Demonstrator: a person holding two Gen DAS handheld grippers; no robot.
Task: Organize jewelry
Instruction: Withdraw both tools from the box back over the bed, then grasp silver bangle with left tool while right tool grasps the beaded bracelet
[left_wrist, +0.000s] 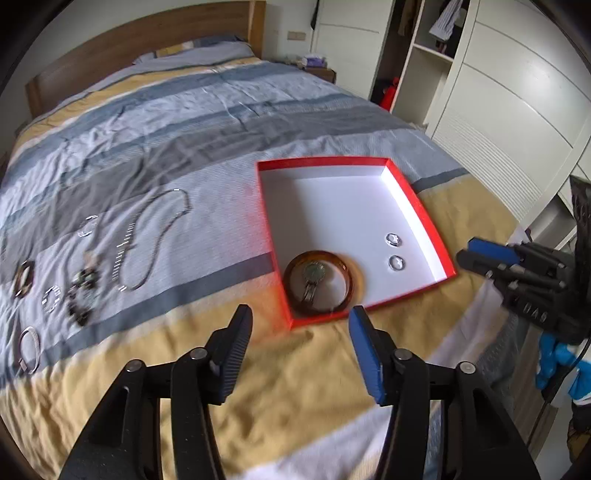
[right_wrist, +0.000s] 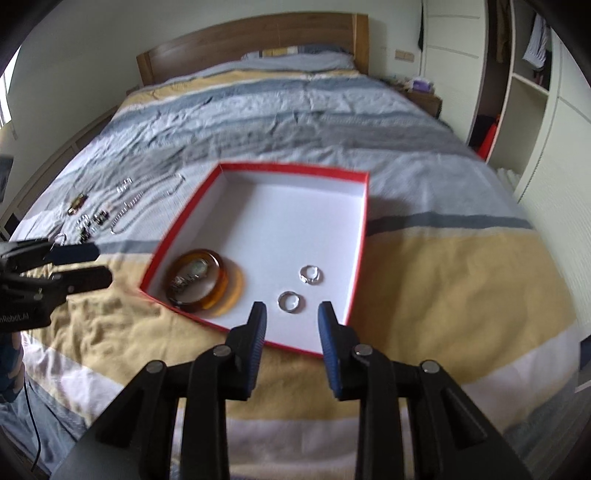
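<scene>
A red box with a white inside lies on the bed. It holds an amber bangle, a green-faced watch inside the bangle, and two silver rings. Loose jewelry lies on the bedspread left of the box: a long chain necklace, a beaded bracelet, a brown bangle. My left gripper is open and empty just short of the box's near left corner. My right gripper is open and empty over the box's near edge.
The striped bedspread covers the whole bed, with a wooden headboard at the far end. White wardrobes stand along the right side. A silver bracelet lies near the left edge.
</scene>
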